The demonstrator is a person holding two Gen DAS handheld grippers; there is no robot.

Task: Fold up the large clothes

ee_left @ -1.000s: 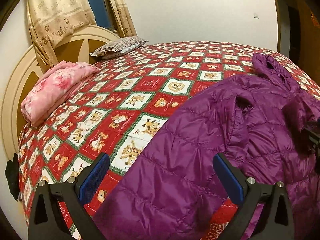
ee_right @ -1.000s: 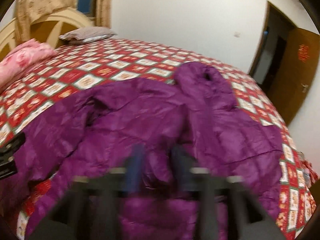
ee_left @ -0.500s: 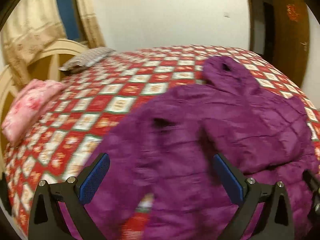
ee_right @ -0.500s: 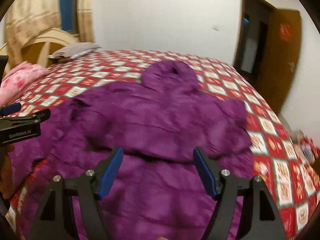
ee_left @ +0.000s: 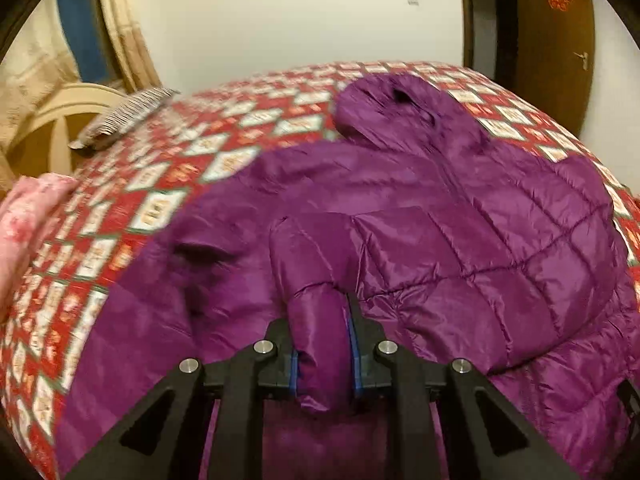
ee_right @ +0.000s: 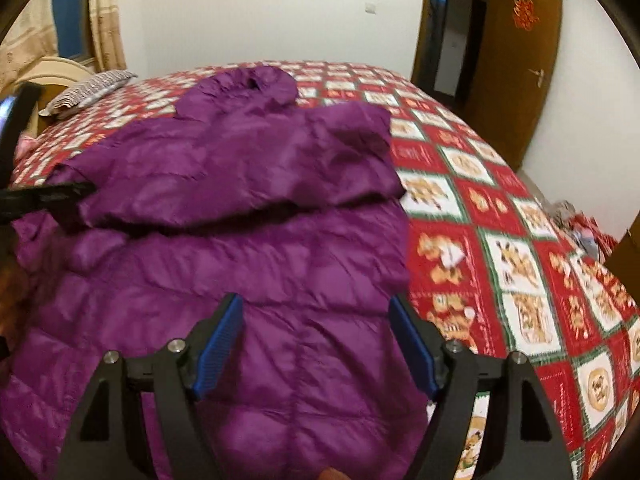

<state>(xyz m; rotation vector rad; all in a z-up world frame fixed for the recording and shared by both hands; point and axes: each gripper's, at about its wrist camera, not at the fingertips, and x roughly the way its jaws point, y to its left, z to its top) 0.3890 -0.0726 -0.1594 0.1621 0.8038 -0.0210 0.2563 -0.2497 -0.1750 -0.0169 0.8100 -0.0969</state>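
Observation:
A purple quilted hooded jacket (ee_left: 460,220) lies spread on the bed, hood (ee_left: 392,100) toward the far wall. My left gripper (ee_left: 320,320) is closing, and its blue pads press on the end of the jacket's sleeve (ee_left: 312,264), which bulges up between them. In the right wrist view the jacket (ee_right: 240,248) fills the near left, with one sleeve (ee_right: 248,184) folded across its body. My right gripper (ee_right: 316,316) hovers over the lower right part of the jacket. Its jaws are opening and grip nothing; only the fabric below shows between the pads.
The bed's red, white and green patchwork quilt (ee_right: 500,240) lies bare to the right of the jacket. A striped pillow (ee_left: 124,116) and a pink folded blanket (ee_left: 24,216) sit by the cream headboard (ee_left: 60,120). A brown door (ee_right: 516,60) stands open at the far right.
The left gripper swung right from the quilt over the jacket and went from wide open to shut on the sleeve end. The right gripper moved right toward the jacket's edge and its jaws widened.

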